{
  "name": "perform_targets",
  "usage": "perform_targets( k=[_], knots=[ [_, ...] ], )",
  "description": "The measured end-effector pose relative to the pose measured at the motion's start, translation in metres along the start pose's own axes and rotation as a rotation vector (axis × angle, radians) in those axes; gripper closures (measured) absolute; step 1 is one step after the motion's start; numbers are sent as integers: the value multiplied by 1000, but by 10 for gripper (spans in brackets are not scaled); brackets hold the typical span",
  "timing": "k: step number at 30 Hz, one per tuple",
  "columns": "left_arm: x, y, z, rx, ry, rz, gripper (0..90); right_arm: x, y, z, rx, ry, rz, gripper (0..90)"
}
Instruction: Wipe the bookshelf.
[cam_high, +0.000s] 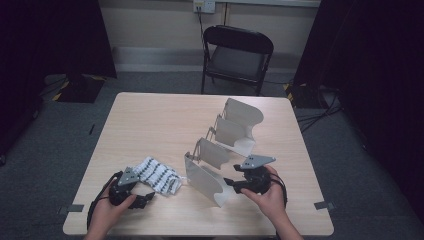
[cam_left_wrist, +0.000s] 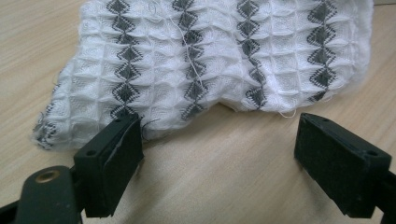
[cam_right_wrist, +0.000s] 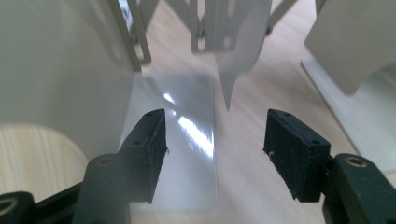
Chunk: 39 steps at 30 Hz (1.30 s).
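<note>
A white cloth with dark diamond stripes (cam_high: 157, 175) lies crumpled at the table's front left. My left gripper (cam_high: 144, 199) sits just in front of it, held in a hand. In the left gripper view its jaws stand open (cam_left_wrist: 219, 158) over bare wood, and the left one meets the cloth's (cam_left_wrist: 210, 60) frayed edge. A white accordion rack of curved panels (cam_high: 220, 150) stands upright across the middle. My right gripper (cam_high: 234, 186) is at its nearest panel. In the right gripper view the jaws are open (cam_right_wrist: 215, 149) above the rack's glossy flat foot (cam_right_wrist: 182, 140), with nothing pinched.
The light wooden table (cam_high: 150, 115) has bare surface at the back left. A black folding chair (cam_high: 237, 55) stands beyond the far edge. Dark curtains hang on both sides. In the right gripper view, further rack panels (cam_right_wrist: 345, 42) rise to the right.
</note>
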<state>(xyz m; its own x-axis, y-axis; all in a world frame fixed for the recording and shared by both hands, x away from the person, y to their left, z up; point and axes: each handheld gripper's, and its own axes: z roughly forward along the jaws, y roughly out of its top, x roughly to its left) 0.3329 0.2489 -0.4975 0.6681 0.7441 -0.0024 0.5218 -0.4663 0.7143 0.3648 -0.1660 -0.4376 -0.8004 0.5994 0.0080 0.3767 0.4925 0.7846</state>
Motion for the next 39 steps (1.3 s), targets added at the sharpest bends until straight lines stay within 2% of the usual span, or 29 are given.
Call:
perform_targets(
  k=[4,5,8,12,22,29,31,33,39],
  knots=[
    [0,0,0,2,0,3,150,-2,21,0,-21,1,-2,392],
    [0,0,0,2,0,3,150,-2,21,0,-21,1,-2,392],
    [0,0,0,-1,0,2,149,-3,38,5,-22,8,-10,394],
    [0,0,0,-3,-2,0,148,-8,50,11,-28,16,9,403],
    [0,0,1,-8,0,2,143,-15,76,22,-7,7,-4,464],
    [0,-1,1,-11,1,1,142,-13,90,33,24,17,-14,499],
    [0,0,1,-9,0,2,142,-13,92,36,28,17,-14,556],
    [0,0,1,-9,0,2,142,-13,93,37,21,10,-17,574],
    [0,0,1,-8,-1,3,141,-12,100,48,55,12,3,666]
  ],
)
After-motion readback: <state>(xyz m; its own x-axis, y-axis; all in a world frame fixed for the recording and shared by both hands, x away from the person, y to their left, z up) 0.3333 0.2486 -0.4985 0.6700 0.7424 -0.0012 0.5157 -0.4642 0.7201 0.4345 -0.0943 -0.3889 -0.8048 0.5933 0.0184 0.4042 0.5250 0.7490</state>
